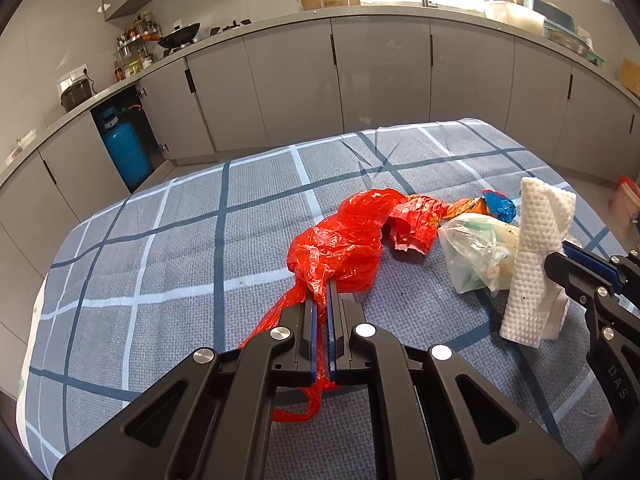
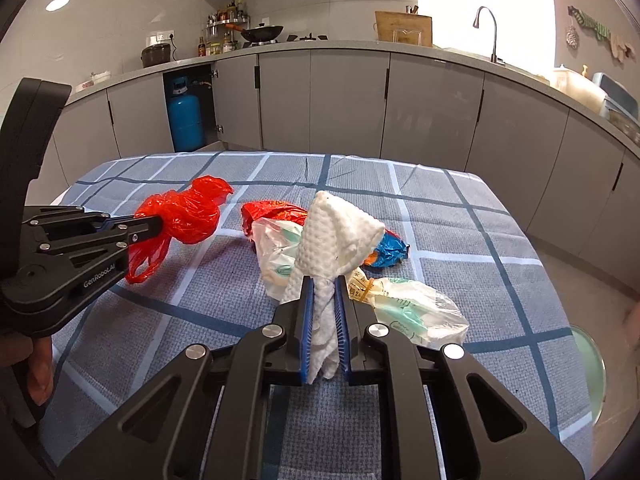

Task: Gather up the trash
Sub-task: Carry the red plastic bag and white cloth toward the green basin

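Clamping the red bag (image 1: 344, 240) in our left gripper (image 1: 322, 308) and the paper towel (image 2: 332, 236) in our right gripper (image 2: 323, 308), we judge the clear bags (image 2: 416, 308) at 2 o'clock nearest the right.

green round object (image 2: 591, 368) cut by table edge

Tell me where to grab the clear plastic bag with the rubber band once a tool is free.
Grip the clear plastic bag at its cinched neck, where the yellow rubber band gathers it thin enough to pinch. Come in from the near side: the paper towel in the right tool and the blue wrapper crowd the far end. Its puffy body would probably slip.
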